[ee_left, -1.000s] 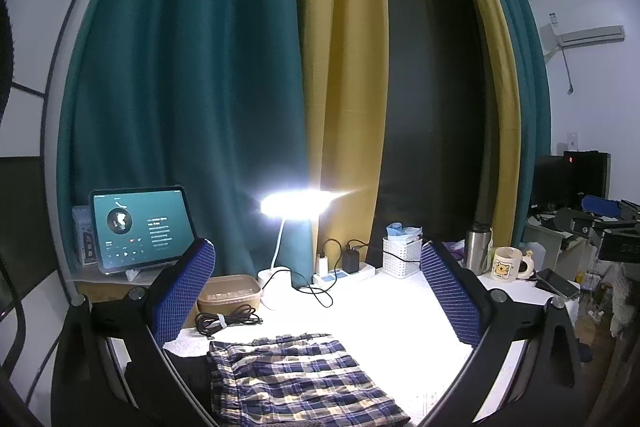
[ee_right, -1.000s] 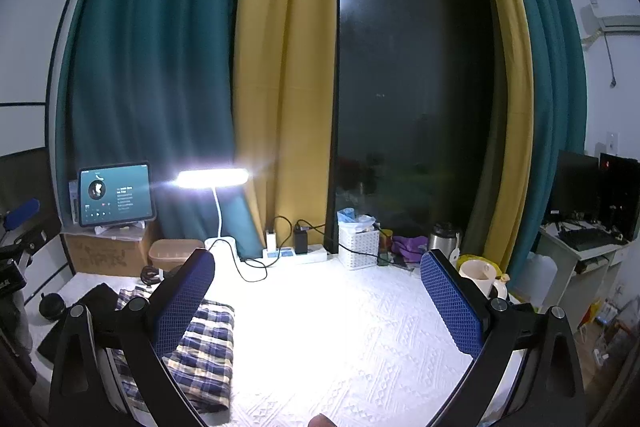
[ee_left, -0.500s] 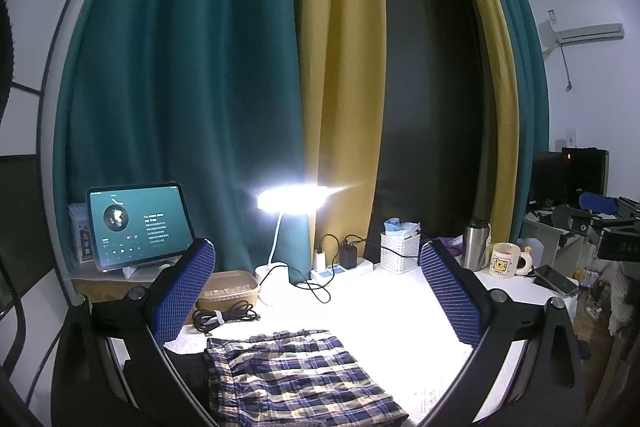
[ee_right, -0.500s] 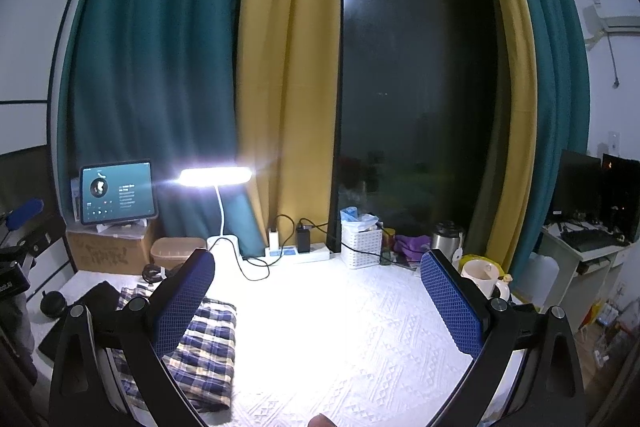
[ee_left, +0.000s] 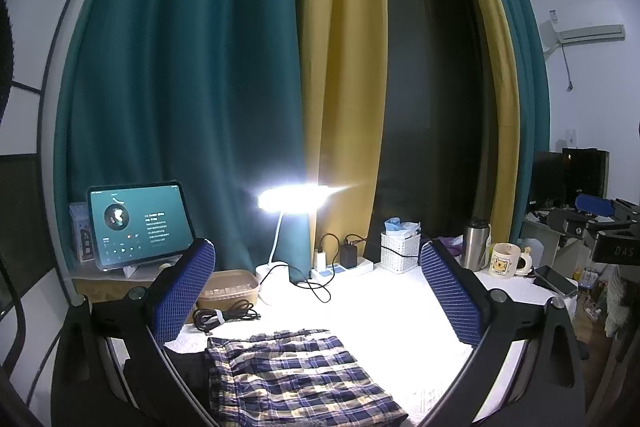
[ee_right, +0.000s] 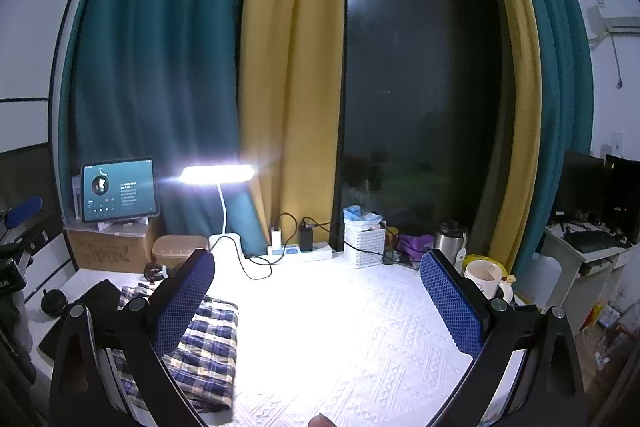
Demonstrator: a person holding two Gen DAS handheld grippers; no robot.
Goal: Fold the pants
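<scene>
Pants (ee_left: pixel 296 383) in a navy and cream plaid lie as a compact folded stack at the lower centre of the left wrist view, directly below and between our left gripper (ee_left: pixel 316 295) fingers, whose jaws stand spread wide with nothing between the blue pads. Our right gripper (ee_right: pixel 316 301) is likewise spread wide and empty, and in its view the pants (ee_right: pixel 204 343) sit at the lower left, partly behind the left-hand finger, while white textured tablecloth (ee_right: pixel 352 327) fills the space between the pads. Both tools appear held above the table and clear of the fabric, so we judge the folding largely done and the step in hand to be a final tidy or a last halving, though we cannot tell which. To do it well we would bring both grippers down onto the near edge of the stack, pinch all the layers together at the two corners, and carry them over evenly so the plaid edges line up. Farther out, at the left of the frame, a dark cloth (ee_right: pixel 100 297) lies beside the stack and a coiled cable (ee_left: pixel 224 315) rests just behind it; we should keep the fold away from both. Beyond, the desk lamp (ee_left: pixel 296 197) glares, washing out the cloth near it.
</scene>
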